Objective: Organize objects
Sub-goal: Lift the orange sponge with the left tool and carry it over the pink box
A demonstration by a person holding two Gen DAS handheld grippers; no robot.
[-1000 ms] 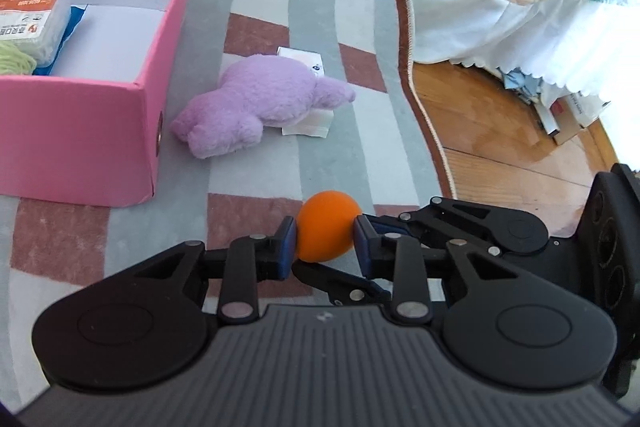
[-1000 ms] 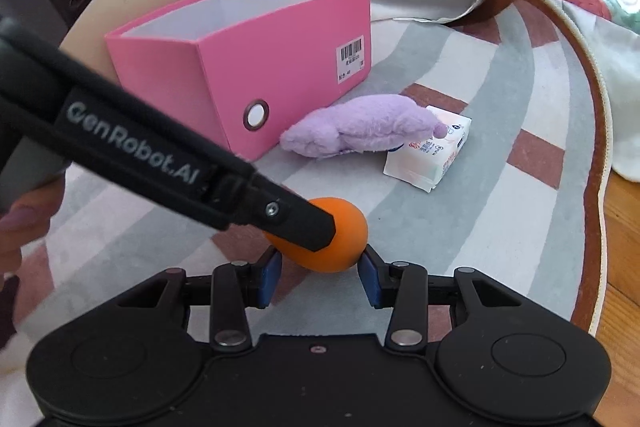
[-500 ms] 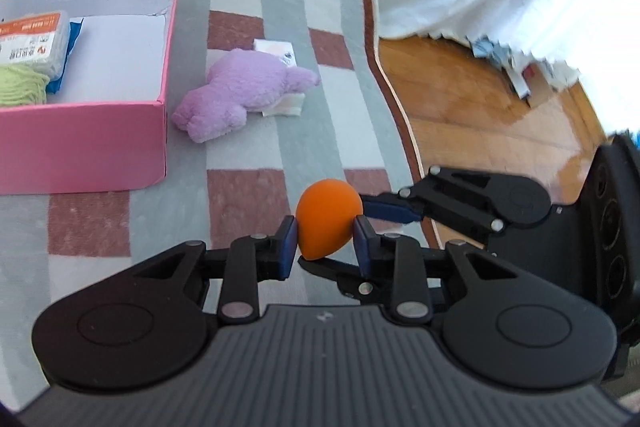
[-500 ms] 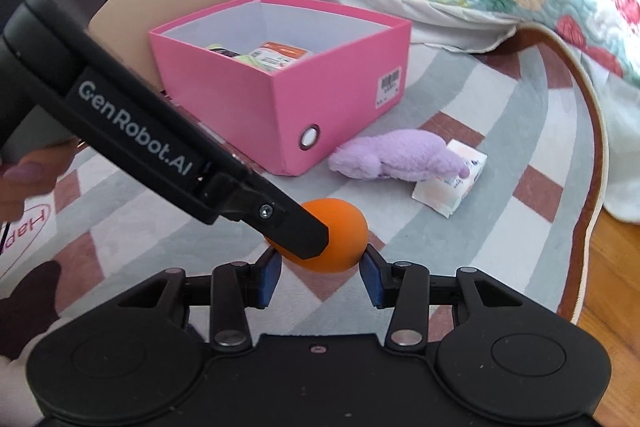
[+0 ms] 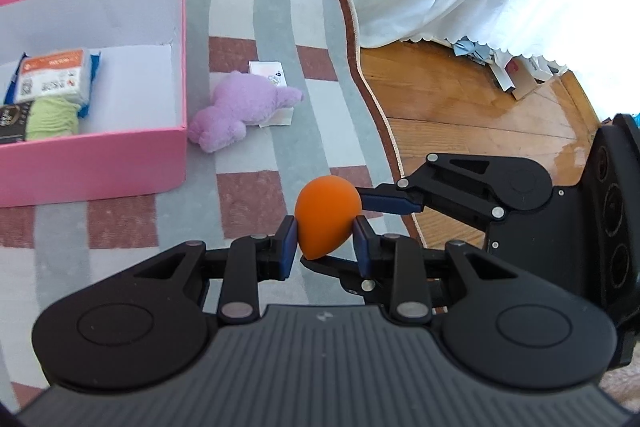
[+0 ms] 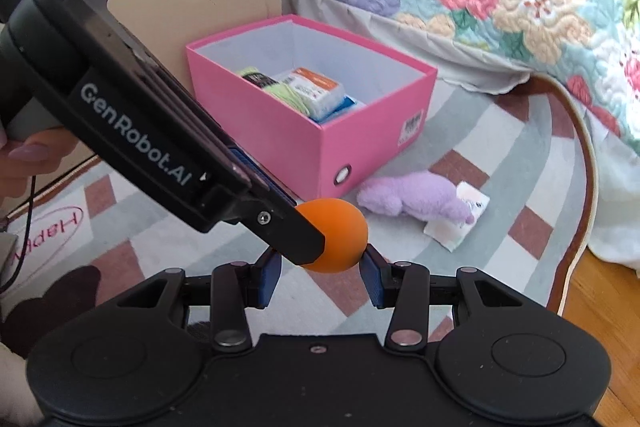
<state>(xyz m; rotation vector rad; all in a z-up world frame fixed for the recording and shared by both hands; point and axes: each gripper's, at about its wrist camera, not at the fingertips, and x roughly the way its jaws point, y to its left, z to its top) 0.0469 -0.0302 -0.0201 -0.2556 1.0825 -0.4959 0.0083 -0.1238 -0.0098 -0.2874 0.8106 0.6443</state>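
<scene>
One orange egg-shaped ball (image 5: pixel 326 217), held in mid-air above the striped rug (image 5: pixel 248 195), centre of both views. Both tools are on it at once. Left gripper (image 5: pixel 325 241): blue pads pinching the ball's narrow lower half from either side. Right gripper (image 6: pixel 320 269): pads against the ball's flanks too, though the left tool's finger hides part of the contact. Judged a hand-over or a shared carry; which tool bears the weight cannot be told.

One pink box (image 6: pixel 320 143), open-topped, upper centre of the right view, likely the destination. Inside: one white packet with an orange label (image 5: pixel 52 77), one green yarn-like bundle (image 5: pixel 50 117), one dark item partly cut off at the frame edge.

Left out on the rug beside the box: one purple plush toy (image 5: pixel 240 107), lying on one white tissue packet (image 6: pixel 460 223).
</scene>
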